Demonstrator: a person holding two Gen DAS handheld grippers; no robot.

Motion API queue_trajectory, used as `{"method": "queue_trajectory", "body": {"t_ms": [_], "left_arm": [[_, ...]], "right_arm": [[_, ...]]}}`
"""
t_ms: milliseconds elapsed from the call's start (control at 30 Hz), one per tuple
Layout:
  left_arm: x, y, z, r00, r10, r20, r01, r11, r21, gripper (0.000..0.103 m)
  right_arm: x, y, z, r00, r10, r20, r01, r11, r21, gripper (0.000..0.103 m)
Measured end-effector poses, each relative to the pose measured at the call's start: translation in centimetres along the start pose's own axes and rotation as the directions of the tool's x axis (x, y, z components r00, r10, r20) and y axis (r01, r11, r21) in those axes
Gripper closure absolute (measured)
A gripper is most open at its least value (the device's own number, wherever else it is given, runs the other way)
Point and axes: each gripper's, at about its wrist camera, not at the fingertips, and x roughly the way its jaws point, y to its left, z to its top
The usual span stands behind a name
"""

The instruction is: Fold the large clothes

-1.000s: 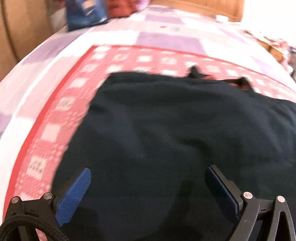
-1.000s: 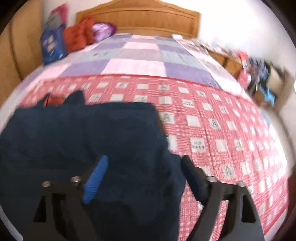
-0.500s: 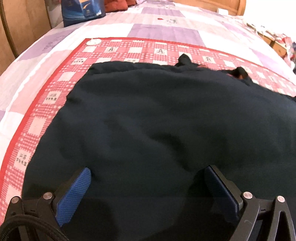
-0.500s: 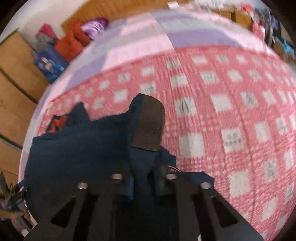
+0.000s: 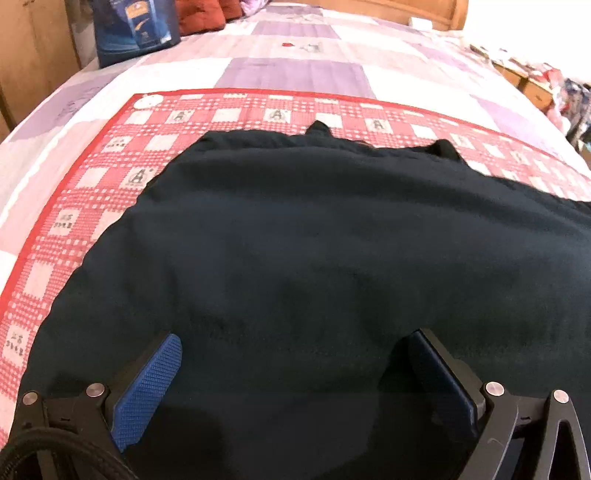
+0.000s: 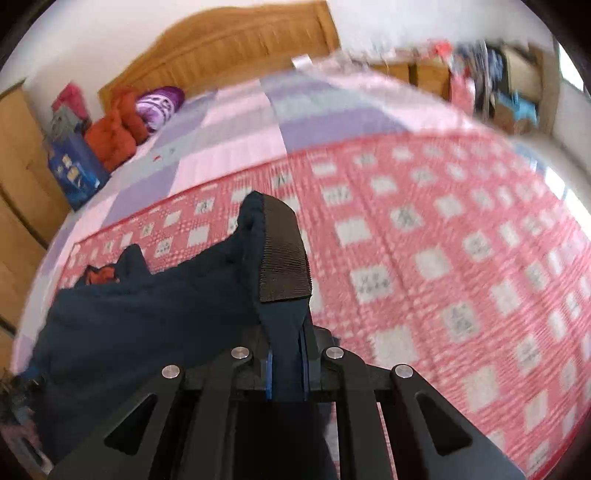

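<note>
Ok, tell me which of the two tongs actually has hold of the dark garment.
The right tongs: shut on the dark garment's sleeve, ribbed cuff sticking up. The left tongs are spread open above the fabric, gripping nothing.

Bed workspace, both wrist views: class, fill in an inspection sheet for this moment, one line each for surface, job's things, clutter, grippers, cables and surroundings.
Surface: bed with a purple and pink patchwork cover; a red checked blanket is spread over it.
Job's things: dark navy garment lies on the red blanket; its ribbed cuff is lifted.
Clutter: blue bag, red-orange bundle and purple item near the headboard.
Grippers: left hand-held gripper open, low over the garment; right hand-held gripper shut on the sleeve just below the cuff.
Cables: black braided cable at the left gripper.
Surroundings: wooden headboard, wooden wardrobe, cluttered shelves, blurred.
</note>
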Motion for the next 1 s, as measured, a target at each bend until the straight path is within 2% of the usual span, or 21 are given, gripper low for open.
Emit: {"method": "queue_trajectory", "body": {"t_ms": [33, 67, 100, 133, 167, 267, 367, 433, 467, 533, 600, 633, 700, 733, 867, 967, 1000], "left_arm": [[-0.1, -0.1, -0.2, 1.000, 0.002, 0.002, -0.002, 1.000, 0.019, 0.001], [-0.1, -0.2, -0.3, 1.000, 0.010, 0.005, -0.010, 0.999, 0.033, 0.001], [0.0, -0.1, -0.4, 1.000, 0.014, 0.007, -0.015, 0.999, 0.039, 0.001], [0.2, 0.1, -0.5, 1.000, 0.023, 0.004, -0.023, 0.999, 0.035, 0.001], [0.3, 0.5, -0.5, 0.999, 0.032, 0.002, -0.032, 0.999, 0.026, 0.001], [0.5, 1.4, -0.6, 0.998, 0.058, -0.002, -0.058, 0.998, 0.007, 0.001], [0.3, 2.0, -0.3, 0.998, 0.070, -0.005, -0.070, 0.998, -0.002, 0.001], [0.0, 1.8, 0.1, 0.997, 0.071, 0.004, -0.071, 0.997, 0.015, 0.001], [-0.2, 1.5, 0.3, 0.998, 0.062, 0.012, -0.062, 0.998, 0.024, 0.001], [-0.4, 0.7, 0.8, 0.999, 0.036, 0.023, -0.037, 0.998, 0.045, 0.001], [-0.3, -0.2, 1.3, 0.999, 0.035, 0.037, -0.038, 0.996, 0.080, 0.001], [-0.3, -0.4, 1.4, 0.998, 0.043, 0.044, -0.046, 0.995, 0.093, 0.001], [-0.2, -0.5, 2.0, 0.993, 0.088, 0.076, -0.097, 0.987, 0.128, 0.001], [-0.3, -0.2, 2.4, 0.989, 0.111, 0.094, -0.123, 0.983, 0.134, 0.001], [0.2, 4.3, 4.3, 0.966, 0.211, 0.147, -0.225, 0.971, 0.084, 0.001], [2.5, 8.8, 5.1, 0.952, 0.291, 0.094, -0.296, 0.954, 0.049, 0.001], [3.5, 10.0, 5.2, 0.956, 0.288, 0.057, -0.290, 0.956, 0.037, 0.001]], "right_arm": [[1.1, 0.0, -0.4, 0.999, -0.031, -0.043, 0.030, 0.999, -0.025, 0.092], [2.9, -0.5, -0.8, 0.993, -0.016, -0.116, 0.015, 1.000, -0.013, 0.091], [3.3, -0.8, -0.9, 0.991, -0.004, -0.130, 0.004, 1.000, -0.004, 0.090], [3.5, -0.4, -0.7, 0.992, -0.009, -0.125, 0.006, 1.000, -0.021, 0.089], [3.7, 0.3, -0.4, 0.992, -0.016, -0.121, 0.011, 0.999, -0.045, 0.082], [4.2, 1.8, 0.5, 0.992, -0.021, -0.128, 0.013, 0.998, -0.064, 0.078], [5.1, 3.9, 1.3, 0.991, -0.015, -0.133, -0.005, 0.989, -0.150, 0.078], [6.2, 4.9, 1.7, 0.988, -0.058, -0.141, 0.025, 0.974, -0.225, 0.078], [6.3, 4.8, 2.0, 0.989, -0.061, -0.135, 0.030, 0.974, -0.224, 0.078], [6.2, 4.1, 2.2, 0.986, -0.097, -0.135, 0.069, 0.978, -0.198, 0.066], [4.3, 3.4, 2.1, 0.978, -0.189, -0.087, 0.174, 0.972, -0.156, 0.058], [3.0, 3.4, 1.8, 0.971, -0.236, -0.045, 0.226, 0.962, -0.153, 0.054], [0.4, 3.5, 0.9, 0.962, -0.271, 0.027, 0.272, 0.946, -0.178, 0.032], [-0.7, 3.2, 0.3, 0.958, -0.282, 0.048, 0.286, 0.943, -0.173, 0.028], [-1.6, 2.3, -1.2, 0.976, -0.215, -0.018, 0.211, 0.969, -0.132, 0.026], [-0.4, 2.9, -2.2, 0.985, -0.156, -0.079, 0.147, 0.982, -0.115, 0.026], [0.0, 3.3, -2.5, 0.985, -0.149, -0.089, 0.139, 0.984, -0.111, 0.026]]}}
